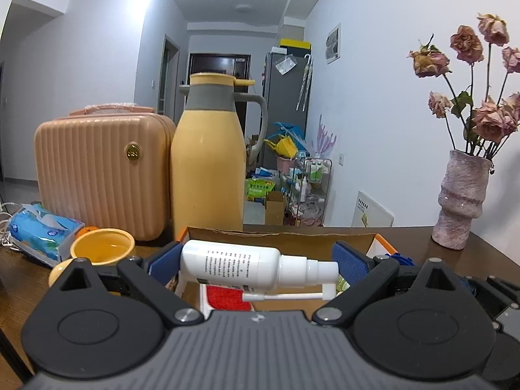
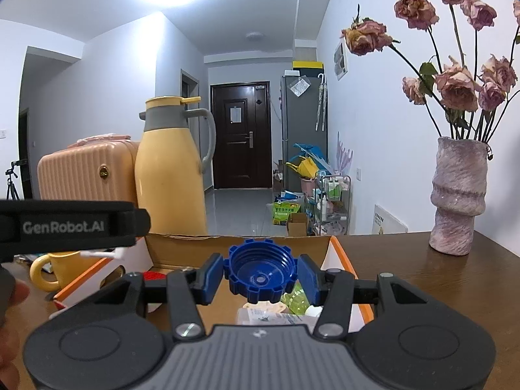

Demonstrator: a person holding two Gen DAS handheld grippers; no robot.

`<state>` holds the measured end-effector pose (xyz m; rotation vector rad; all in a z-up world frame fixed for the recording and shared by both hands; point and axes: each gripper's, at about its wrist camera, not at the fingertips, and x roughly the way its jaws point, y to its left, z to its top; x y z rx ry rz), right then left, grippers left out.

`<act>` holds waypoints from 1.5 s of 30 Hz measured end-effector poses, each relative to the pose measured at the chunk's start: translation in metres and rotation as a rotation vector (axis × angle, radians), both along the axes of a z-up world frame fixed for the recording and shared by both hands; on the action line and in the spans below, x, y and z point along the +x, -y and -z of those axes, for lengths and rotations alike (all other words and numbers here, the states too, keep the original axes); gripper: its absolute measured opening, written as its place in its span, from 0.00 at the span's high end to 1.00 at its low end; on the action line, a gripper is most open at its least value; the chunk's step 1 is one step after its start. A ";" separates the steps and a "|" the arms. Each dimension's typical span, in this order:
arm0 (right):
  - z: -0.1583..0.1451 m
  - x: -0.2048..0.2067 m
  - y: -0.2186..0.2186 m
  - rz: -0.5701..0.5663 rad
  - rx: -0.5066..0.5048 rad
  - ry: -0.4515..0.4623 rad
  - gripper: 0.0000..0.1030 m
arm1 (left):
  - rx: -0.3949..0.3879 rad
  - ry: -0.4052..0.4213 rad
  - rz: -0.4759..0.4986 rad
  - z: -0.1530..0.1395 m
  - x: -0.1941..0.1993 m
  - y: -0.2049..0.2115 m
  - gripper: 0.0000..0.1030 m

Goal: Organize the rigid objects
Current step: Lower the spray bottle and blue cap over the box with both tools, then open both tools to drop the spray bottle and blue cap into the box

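A: Bottle, white, lying sideways between the blue pads of the left gripper (image 1: 256,268) in the left wrist view. The spray bottle (image 1: 234,265) has its base against the left pad, and its nozzle end reaches the right pad, so the jaws stand wide and clamp it end to end.

B: The gripper points slightly downward over the cardboard box (image 1: 279,234) on the wooden table (image 1: 455,260). A thin white tube folds back under the nozzle. Something red (image 1: 227,297) lies in the box, half hidden by the bottle; hard to say what it is.

A: Behind stand the yellow flask (image 1: 208,162), the peach case (image 1: 104,169), a yellow mug (image 1: 102,247) and a tissue pack (image 1: 42,234) cut off at the edge.

B: Right wrist view now. The right gripper (image 2: 260,274) points slightly down over the same box (image 2: 240,247), jaws narrow, pads pressed on a blue ridged cap (image 2: 261,271), hollow side to the camera.

A: Below it, a greenish item (image 2: 297,300) and other pale bits, mostly covered, unclear. The other gripper's black body (image 2: 74,224) cuts in from the left, and a blurred fingertip (image 2: 16,292) shows at the edge. Vase of dried roses (image 2: 458,198) stands on the right.
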<state>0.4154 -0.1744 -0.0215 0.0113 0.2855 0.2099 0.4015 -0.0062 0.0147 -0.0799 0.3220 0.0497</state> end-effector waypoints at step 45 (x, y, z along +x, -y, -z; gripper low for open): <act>0.015 0.064 0.003 0.000 0.007 -0.131 0.00 | 0.034 -0.245 -0.091 0.012 0.073 -0.005 0.00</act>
